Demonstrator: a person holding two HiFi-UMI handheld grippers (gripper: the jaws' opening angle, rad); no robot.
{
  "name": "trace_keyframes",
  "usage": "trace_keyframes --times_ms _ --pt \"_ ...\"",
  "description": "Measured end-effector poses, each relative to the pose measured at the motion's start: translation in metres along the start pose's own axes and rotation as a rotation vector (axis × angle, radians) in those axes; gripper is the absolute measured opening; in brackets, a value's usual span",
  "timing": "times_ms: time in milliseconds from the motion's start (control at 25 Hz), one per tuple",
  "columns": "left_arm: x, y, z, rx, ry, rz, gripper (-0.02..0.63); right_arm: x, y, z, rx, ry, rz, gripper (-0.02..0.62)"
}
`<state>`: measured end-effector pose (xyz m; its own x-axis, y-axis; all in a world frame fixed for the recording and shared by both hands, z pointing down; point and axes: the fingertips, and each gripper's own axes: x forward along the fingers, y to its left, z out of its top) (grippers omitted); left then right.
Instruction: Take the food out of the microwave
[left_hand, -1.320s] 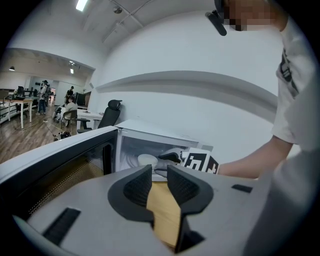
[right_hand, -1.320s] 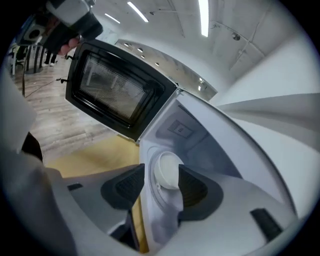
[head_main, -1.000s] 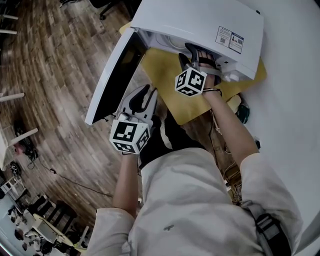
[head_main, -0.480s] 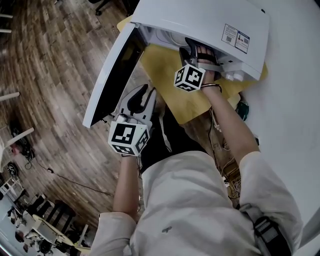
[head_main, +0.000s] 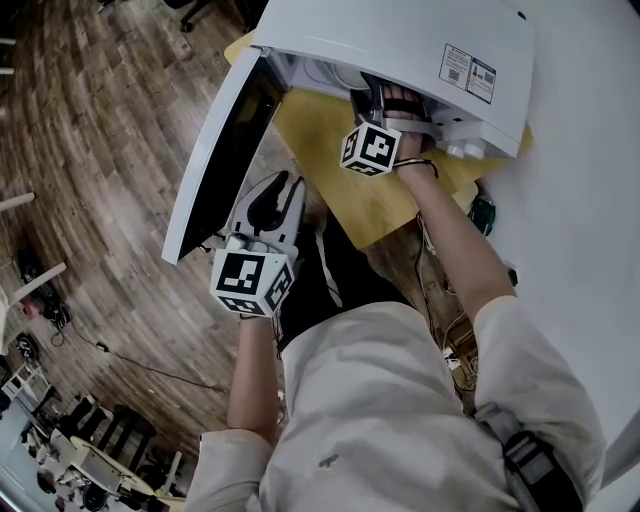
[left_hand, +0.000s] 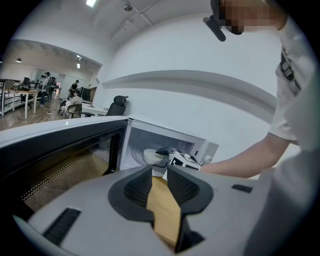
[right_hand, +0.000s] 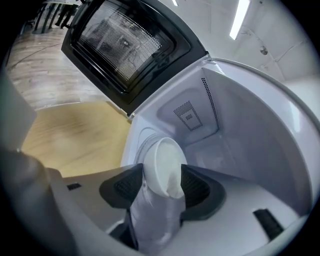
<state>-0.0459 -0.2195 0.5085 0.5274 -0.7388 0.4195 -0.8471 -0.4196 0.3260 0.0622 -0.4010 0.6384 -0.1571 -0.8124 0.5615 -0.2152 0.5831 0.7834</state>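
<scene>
Progress is at the pickup stage, by my reading. The microwave (head_main: 400, 40) sits on a yellow board (head_main: 340, 170) at the near edge of the white surface (head_main: 570, 220). Its door (head_main: 225, 140) is swung fully open, so that part is done.

I have the right tongs (right_hand: 162, 187) reached into the cavity, and their jaws have just been opening to full width. A white bowl (right_hand: 162, 165) stands between them. The pads sit close on either side of it, but I would not call that a grip, so I count these tongs as released around the bowl.

The bowl is on the microwave's floor, toward the door-hinge side of the cavity, and nothing has come out yet. I cannot make out any food in it from these angles.

My left tongs (left_hand: 159, 182) hang outside, in front of the open door and above the board. Their jaws are a narrow gap apart and they hold nothing.

What is left: close on the bowl, lift it clear of the cavity floor, draw it out through the opening and set it down.
</scene>
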Motion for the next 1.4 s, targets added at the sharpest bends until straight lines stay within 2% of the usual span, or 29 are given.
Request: trace_keyframes --times_ms 520,760,1400 --pt "0.001 -0.006 -0.007 -0.026 0.008 -0.002 0.089 0.003 0.004 0.000 -0.108 0.001 -0.034 0.193" --pt "0.002 -0.009 -0.009 -0.040 0.009 0.007 0.089 0.003 0.006 -0.007 -0.147 0.015 -0.075 0.137" --pt "0.001 -0.017 -0.006 -0.025 0.016 0.022 0.089 0.006 0.004 -0.008 -0.242 0.027 -0.143 0.126"
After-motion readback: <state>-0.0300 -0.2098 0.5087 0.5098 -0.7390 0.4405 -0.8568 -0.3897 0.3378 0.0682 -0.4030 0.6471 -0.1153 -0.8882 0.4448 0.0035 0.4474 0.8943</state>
